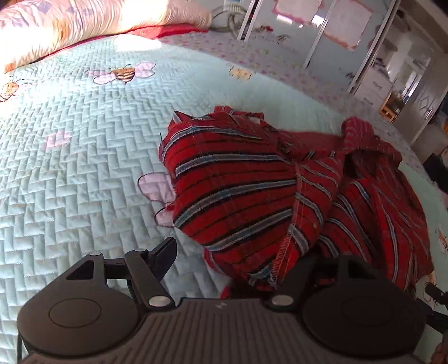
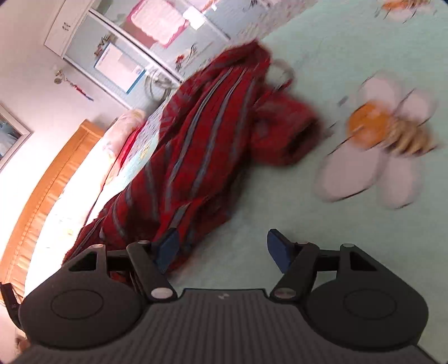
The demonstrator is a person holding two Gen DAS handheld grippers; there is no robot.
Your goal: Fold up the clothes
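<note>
A red striped garment [image 1: 252, 184] lies crumpled on the pale green quilted bedspread [image 1: 70, 173]. My left gripper [image 1: 224, 252] is open at the heap's near edge. Its left finger [image 1: 165, 253] rests over bare quilt, while the right finger is hidden under a hem of the cloth. In the blurred right wrist view the same garment [image 2: 190, 156] stretches away from me as a long bunched heap. My right gripper [image 2: 221, 242] is open above the quilt, its left finger [image 2: 168, 246] against the garment's edge and its right finger [image 2: 277, 249] over bare bedspread [image 2: 280, 201].
A floral duvet [image 1: 56, 25] is piled at the head of the bed, beside a wooden headboard [image 2: 42, 190]. A wardrobe with sliding doors [image 1: 322, 30] stands beyond the bed's far edge. Bee prints [image 2: 386, 131] dot the quilt.
</note>
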